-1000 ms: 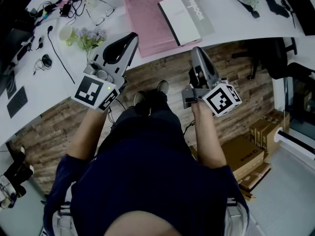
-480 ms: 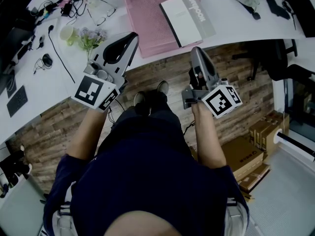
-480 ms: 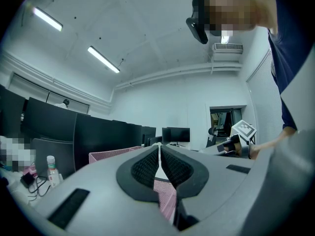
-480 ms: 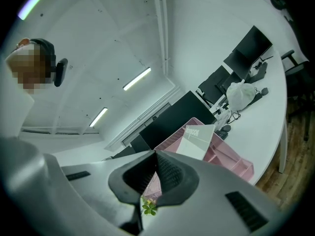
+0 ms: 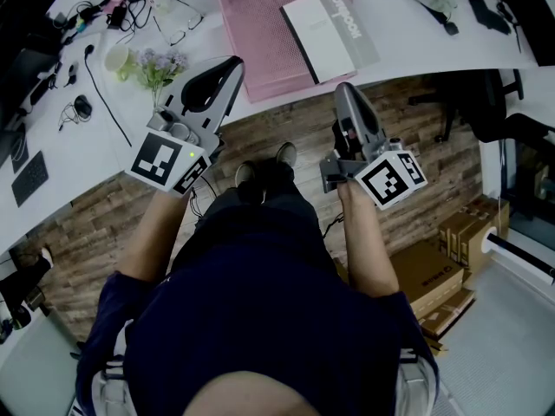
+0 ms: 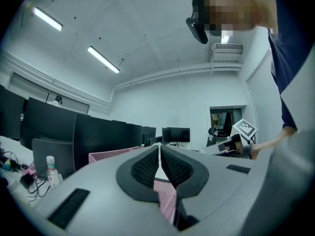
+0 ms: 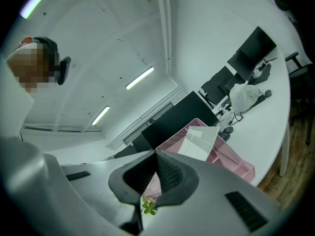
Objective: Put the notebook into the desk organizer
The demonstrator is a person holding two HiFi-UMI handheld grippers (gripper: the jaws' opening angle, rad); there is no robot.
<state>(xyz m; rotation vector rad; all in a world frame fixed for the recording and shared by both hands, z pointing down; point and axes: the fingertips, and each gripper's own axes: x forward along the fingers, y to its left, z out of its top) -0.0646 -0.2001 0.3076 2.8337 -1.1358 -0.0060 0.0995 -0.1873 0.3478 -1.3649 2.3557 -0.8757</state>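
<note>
Desk: white and curved, running across the top of the head view, well ahead of both tools
Floor: wood-look planks under the desk edge, with the person's shoes on it between the two tools
Cardboard boxes: flat brown stack on the floor at the person's right side
Desk organizer: pink mesh tray lying flat on the desk, its near edge close to the desk's front edge, ahead of the gap between the tools
Notebook: white cover with a grey printed strip along one long side, lying slanted over the right part of the organizer; it seems to rest on the tray's right rim rather than down inside, though the head view does not settle this
Left gripper: held low in front of the person, tip reaching over the desk's front edge just left of the organizer; in its own view the ribbed pads meet at the tip with nothing between them
Right gripper: held over the floor, tip just short of the desk edge below the notebook, touching nothing; its pads are likewise pressed together and empty
Flowers: small pale sprig on the desk beside the left tool's tip
Cup: pale, standing just left of the flowers
</note>
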